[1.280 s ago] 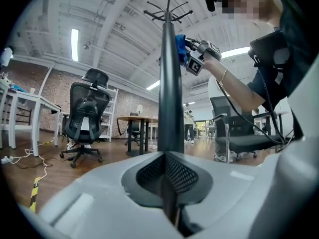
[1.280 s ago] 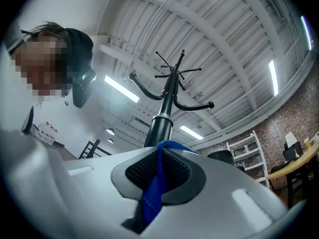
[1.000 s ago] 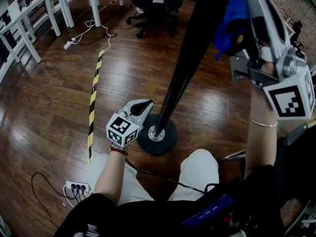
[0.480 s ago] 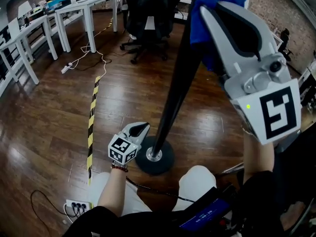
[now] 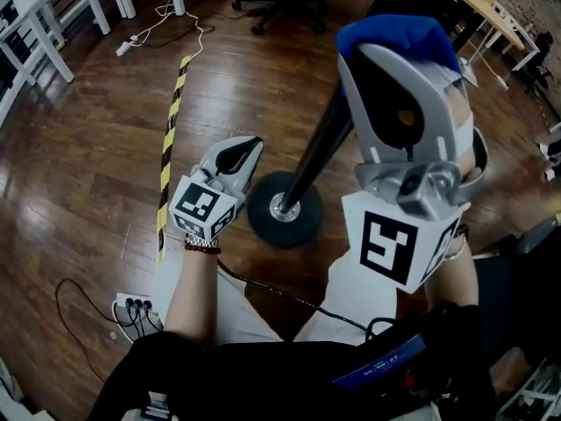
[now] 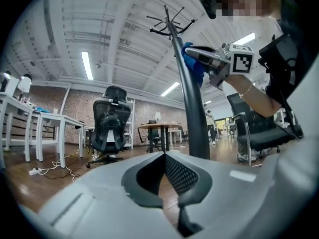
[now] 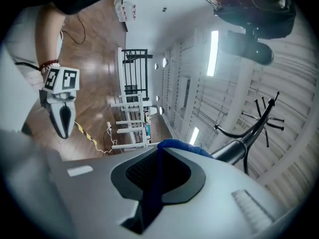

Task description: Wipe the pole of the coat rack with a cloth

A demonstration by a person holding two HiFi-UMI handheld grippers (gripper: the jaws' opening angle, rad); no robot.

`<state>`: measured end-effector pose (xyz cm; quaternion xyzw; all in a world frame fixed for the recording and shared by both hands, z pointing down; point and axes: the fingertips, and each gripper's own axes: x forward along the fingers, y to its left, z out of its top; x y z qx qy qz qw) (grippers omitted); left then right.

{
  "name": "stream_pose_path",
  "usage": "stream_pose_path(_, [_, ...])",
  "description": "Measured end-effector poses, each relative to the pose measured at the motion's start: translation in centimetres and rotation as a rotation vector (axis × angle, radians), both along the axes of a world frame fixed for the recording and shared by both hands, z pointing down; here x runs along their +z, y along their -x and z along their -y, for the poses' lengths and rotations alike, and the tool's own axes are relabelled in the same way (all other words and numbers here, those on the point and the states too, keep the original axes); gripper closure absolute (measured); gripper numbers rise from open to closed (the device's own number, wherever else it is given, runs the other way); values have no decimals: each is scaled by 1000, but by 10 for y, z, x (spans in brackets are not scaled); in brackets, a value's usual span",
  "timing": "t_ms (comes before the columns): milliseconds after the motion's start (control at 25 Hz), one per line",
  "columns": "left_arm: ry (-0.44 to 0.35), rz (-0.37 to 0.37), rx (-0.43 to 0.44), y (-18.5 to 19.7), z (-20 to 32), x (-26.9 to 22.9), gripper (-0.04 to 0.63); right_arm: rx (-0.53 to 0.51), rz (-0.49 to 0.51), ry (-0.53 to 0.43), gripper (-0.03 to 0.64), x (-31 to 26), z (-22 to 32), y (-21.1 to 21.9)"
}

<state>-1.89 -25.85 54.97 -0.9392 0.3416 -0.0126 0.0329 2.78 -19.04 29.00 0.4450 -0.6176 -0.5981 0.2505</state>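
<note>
1. One strip of yellow-and-black tape [image 5: 166, 156] lies along the wooden floor [image 5: 79, 174] at the far left. One white power strip [image 5: 133, 306] sits near its lower end.
2. The left gripper [image 5: 250, 143] is held low, just left of the coat rack's round base [image 5: 263, 222]. It is near the base but not touching it. In the left gripper view, its jaws [image 6: 164, 156] are pressed together at the tips with nothing between them.
3. There is one coat rack with one dark pole [image 5: 320, 147]. The pole stands upright, its long axis running from the base on the floor straight up to the cluster of hooks [image 6: 169, 21] at the top. In the head view it rises toward the camera, passing behind the right gripper.
4. One blue cloth [image 5: 394, 35] sits high on the pole, below the hooks, and lies against the pole's side [image 6: 194, 66].
5. The right gripper [image 5: 394, 60] is raised, with its jaws clamped on the cloth. The right gripper view shows blue fabric [image 7: 179, 146] running down between the closed jaws, with the pole [image 7: 234, 151] just beside it.
6. One black office chair [image 6: 110, 118] stands well behind the rack.
</note>
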Motion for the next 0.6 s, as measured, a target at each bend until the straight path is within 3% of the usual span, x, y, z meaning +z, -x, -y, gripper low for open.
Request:
stream_pose_path(160, [33,-19,18,1,-3,3,589,-58,110,146,594,56,-5,0])
stream_pose_path(360, [32,-19,13,0,3,1,589,-159,381,315,594,120,-4,-11])
stream_pose_path(520, [60,-15,33,-3,5,6,589,-199,567,338,594,184,-4,-21])
stream_pose_path(600, [64,-17,50,-5,2,7,589,-190,599,343,594,219,-5,-23])
